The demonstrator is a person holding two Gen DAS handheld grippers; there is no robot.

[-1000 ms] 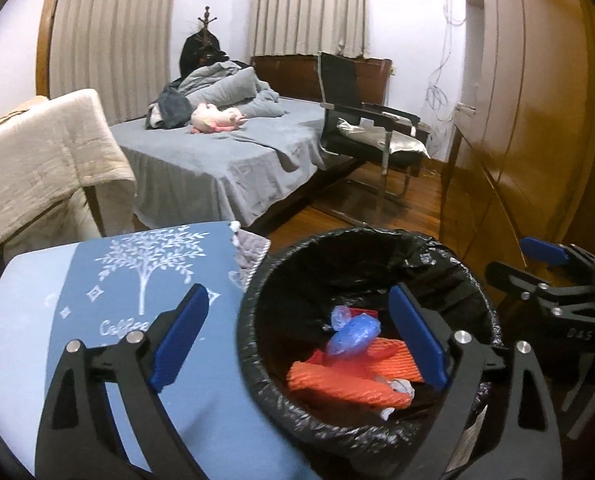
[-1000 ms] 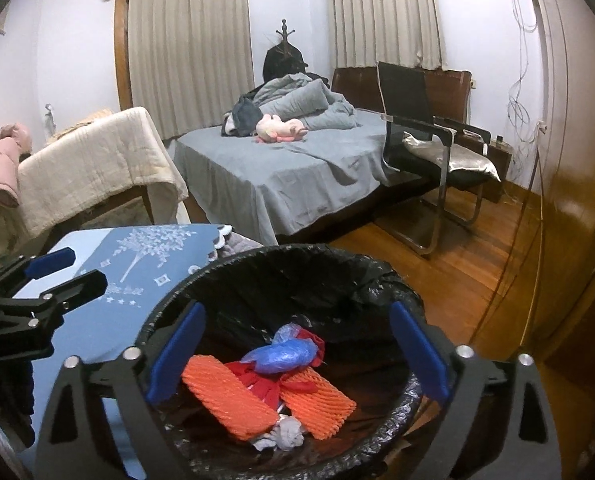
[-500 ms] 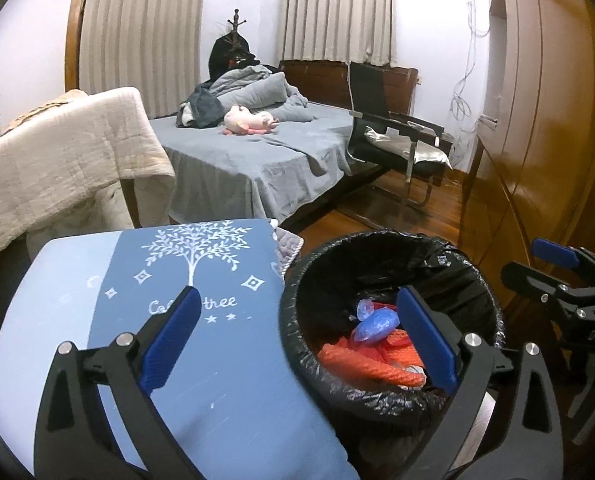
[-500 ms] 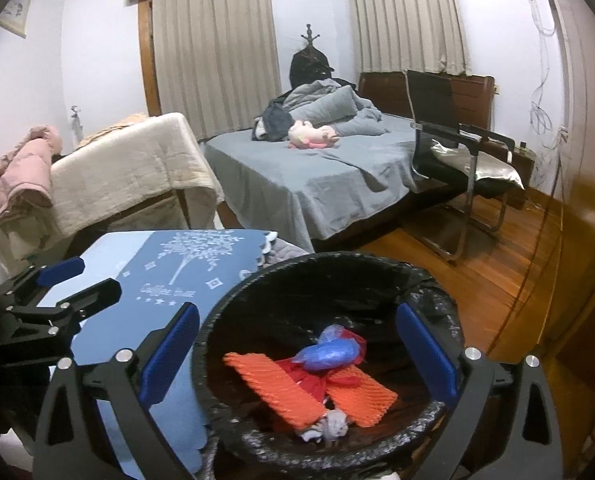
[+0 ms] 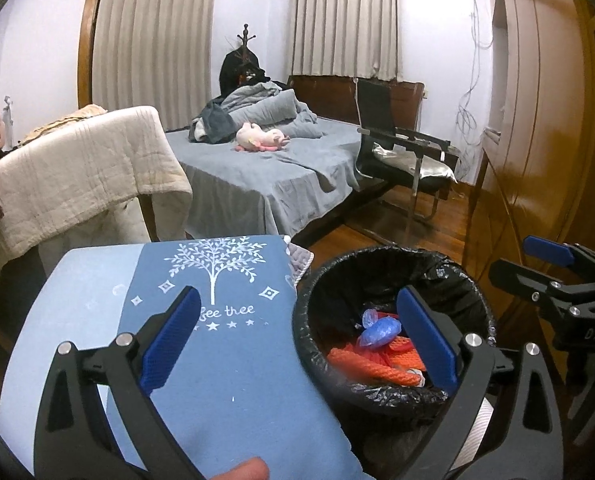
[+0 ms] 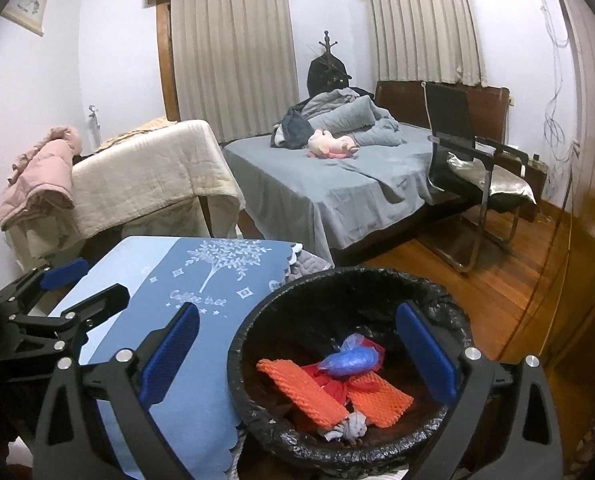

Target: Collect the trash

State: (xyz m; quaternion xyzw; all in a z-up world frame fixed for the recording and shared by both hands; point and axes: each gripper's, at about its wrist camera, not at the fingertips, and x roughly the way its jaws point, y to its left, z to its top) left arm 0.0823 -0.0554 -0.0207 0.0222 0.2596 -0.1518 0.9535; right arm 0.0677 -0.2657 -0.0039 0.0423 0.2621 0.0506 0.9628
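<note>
A bin with a black liner [image 5: 303,332] stands beside the blue-clothed table [image 5: 225,380]. Inside it lie orange foam nets [image 6: 301,390], a blue bag [image 6: 351,358], red plastic and a grey wad [image 6: 351,428]. My left gripper [image 5: 296,300] hovers above the table edge and the bin's left rim, jaws wide open and empty. In its own view my right gripper [image 6: 297,316] hangs over the bin, also open with nothing between its pads. Each gripper shows in the other's view: the right gripper [image 5: 553,276] at the right edge, the left gripper [image 6: 57,292] at the left.
The cloth carries a white tree print [image 5: 213,260]. Behind are a chair draped with a cream blanket [image 5: 81,172], a grey bed [image 5: 273,168] with bedding and a pink plush, a black chair [image 5: 401,152] and a wooden wardrobe [image 5: 537,140]. A person's fingertip [image 5: 245,470] shows at the bottom.
Both grippers have drawn back and risen from the bin, which now looks smaller and lower. More of the table and room shows. The trash in the bin lies unchanged.
</note>
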